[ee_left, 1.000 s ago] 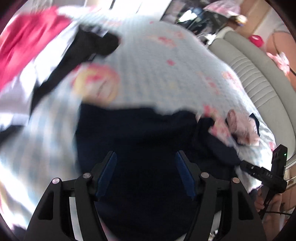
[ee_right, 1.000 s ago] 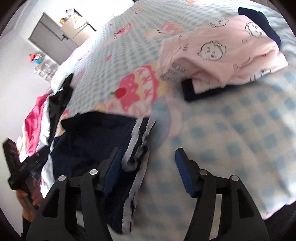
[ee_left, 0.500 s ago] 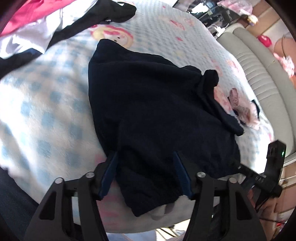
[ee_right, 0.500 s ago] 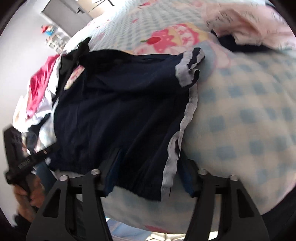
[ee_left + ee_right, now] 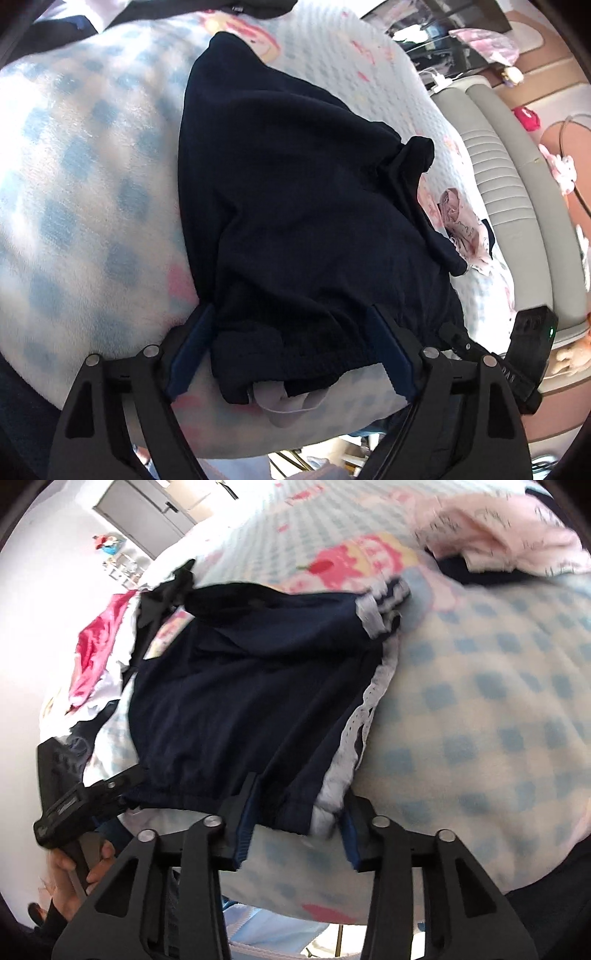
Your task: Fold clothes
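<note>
A dark navy garment (image 5: 295,206) with white lace trim (image 5: 364,709) lies spread on the blue-checked blanket (image 5: 85,177) at the bed's near edge. My left gripper (image 5: 291,343) is open, its fingers straddling the garment's near hem at one corner. My right gripper (image 5: 295,812) is open too, its fingers on either side of the hem's other corner by the white trim. Neither jaw is closed on the cloth. The left gripper shows in the right wrist view (image 5: 88,805), the right gripper in the left wrist view (image 5: 532,354).
A folded pink printed garment (image 5: 498,535) lies on a dark one farther along the bed. A heap of red, white and black clothes (image 5: 99,646) lies at the far side. A grey padded headboard (image 5: 509,177) borders the bed. The bed edge drops off just under both grippers.
Both grippers have come down and in toward the garment's near hem. The garment now lies spread flat with its hem between the open fingers of each gripper.
</note>
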